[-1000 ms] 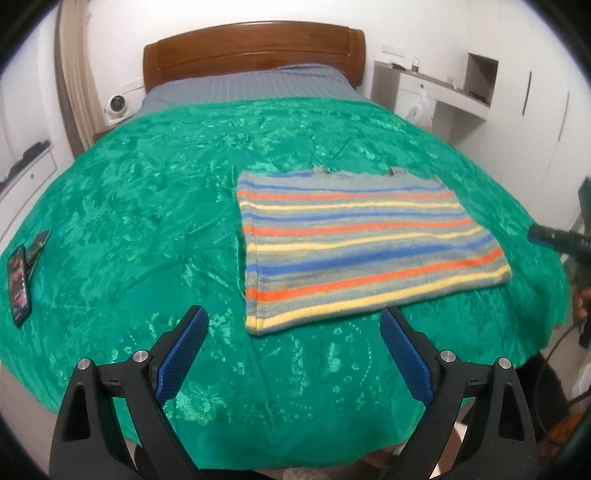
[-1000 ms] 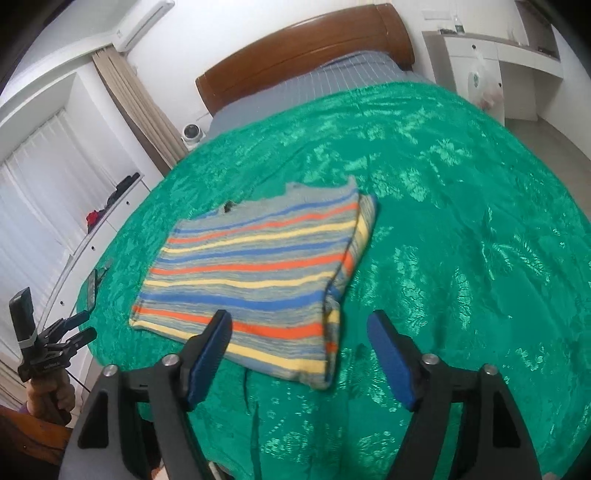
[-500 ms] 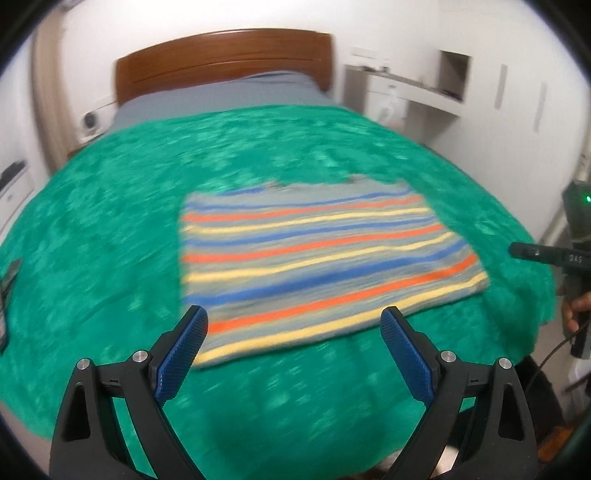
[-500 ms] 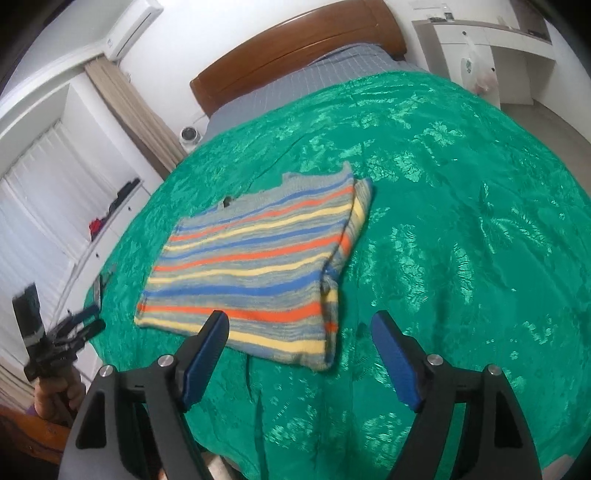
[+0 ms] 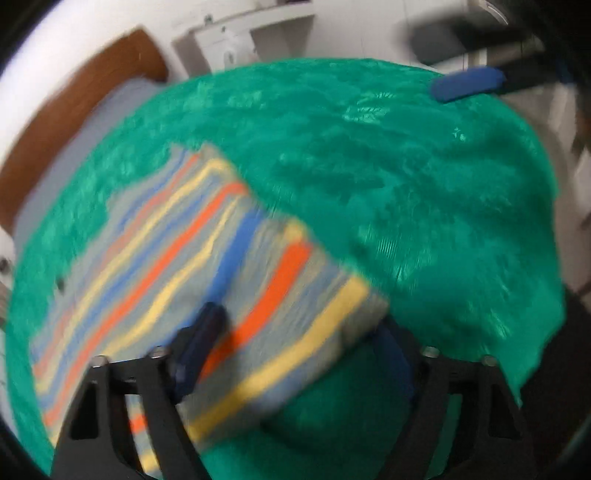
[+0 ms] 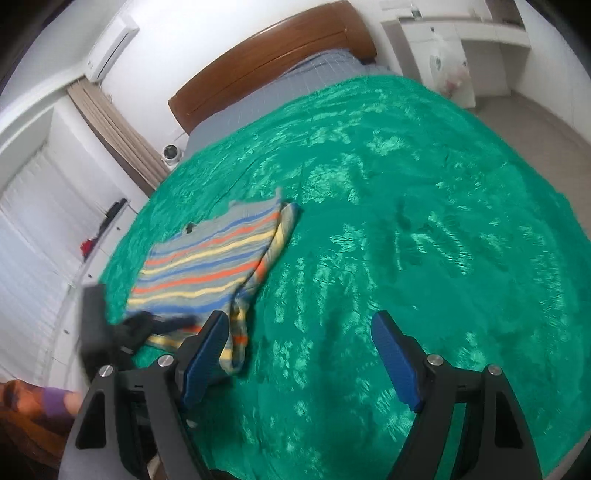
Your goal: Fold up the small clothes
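Observation:
A striped knit garment (image 6: pixel 218 258), grey with orange, yellow and blue bands, lies folded flat on the green bedspread (image 6: pixel 406 221). In the blurred left wrist view the garment (image 5: pixel 177 258) fills the lower left, and my left gripper (image 5: pixel 295 354) is open with its near corner between the fingers: the left finger (image 5: pixel 201 339) lies over the cloth, the right finger (image 5: pixel 397 354) shows below its edge. My right gripper (image 6: pixel 299 362) is open and empty above bare bedspread, to the right of the garment's near corner. The left gripper also shows in the right wrist view (image 6: pixel 147 325) at the garment's near edge.
A wooden headboard (image 6: pixel 273 55) and a grey sheet lie at the bed's far end. A white desk (image 6: pixel 461 33) stands at the right, white drawers (image 6: pixel 55 258) at the left. The bed's near edge runs just below both grippers.
My left gripper has swung down and right onto the garment's near right corner, its view now tilted and blurred. My right gripper has drawn back slightly and stays open.

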{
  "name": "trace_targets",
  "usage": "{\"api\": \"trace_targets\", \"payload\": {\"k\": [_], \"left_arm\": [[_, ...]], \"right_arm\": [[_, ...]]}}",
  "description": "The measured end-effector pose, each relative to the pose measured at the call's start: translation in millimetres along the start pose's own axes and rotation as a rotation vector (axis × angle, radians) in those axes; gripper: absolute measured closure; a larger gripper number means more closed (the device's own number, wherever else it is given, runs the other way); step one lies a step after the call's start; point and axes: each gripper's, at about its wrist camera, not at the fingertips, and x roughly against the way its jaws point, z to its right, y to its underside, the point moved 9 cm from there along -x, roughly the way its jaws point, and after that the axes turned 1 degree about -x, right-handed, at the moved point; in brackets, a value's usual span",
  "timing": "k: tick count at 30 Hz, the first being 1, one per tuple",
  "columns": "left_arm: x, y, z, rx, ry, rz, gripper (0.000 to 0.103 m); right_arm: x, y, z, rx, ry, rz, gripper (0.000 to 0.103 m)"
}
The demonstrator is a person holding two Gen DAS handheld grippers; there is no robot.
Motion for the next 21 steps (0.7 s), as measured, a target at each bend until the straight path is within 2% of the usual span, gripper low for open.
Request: {"api": "trace_targets", "payload": {"k": [2, 5, 7, 11, 12, 13, 14, 15, 17, 21], "left_arm": [[3, -5, -6, 0.041, -0.034, 0.017, 0.084], [9, -3, -21, 0.170, 0.028, 0.035, 0.092], [17, 0, -31, 0.235, 0.068, 0.058, 0.093], [32, -2, -38, 0.286, 0.102, 0.099, 0.093], [37, -1, -41, 0.299, 0.109, 0.107, 0.093], [43, 1, -46, 0.316, 0.117, 0.116, 0.094], [49, 3, -53, 0.336, 0.122, 0.126, 0.094], [55, 6, -62, 0.363, 0.127, 0.139, 0.094], [71, 19, -86, 0.437, 0.136, 0.165, 0.094], [100, 61, -140, 0.587, 0.119, 0.200, 0.094]], "right_arm": [[-16, -9, -5, -0.016, -0.060, -0.039, 0.024], [-48, -23, -15, -0.037, -0.147, -0.101, 0.024], [-82, -36, -19, -0.083, -0.198, -0.146, 0.024], [-153, -57, -16, -0.262, -0.258, -0.205, 0.026], [-171, -61, -16, -0.305, -0.263, -0.216, 0.041], [-179, -65, -18, -0.314, -0.245, -0.212, 0.072], [-182, -69, -22, -0.308, -0.222, -0.203, 0.089], [-180, -75, -32, -0.298, -0.224, -0.185, 0.094], [-171, -86, -67, -0.260, -0.275, -0.156, 0.094], [-164, -100, -148, -0.108, -0.306, -0.159, 0.095]]}}
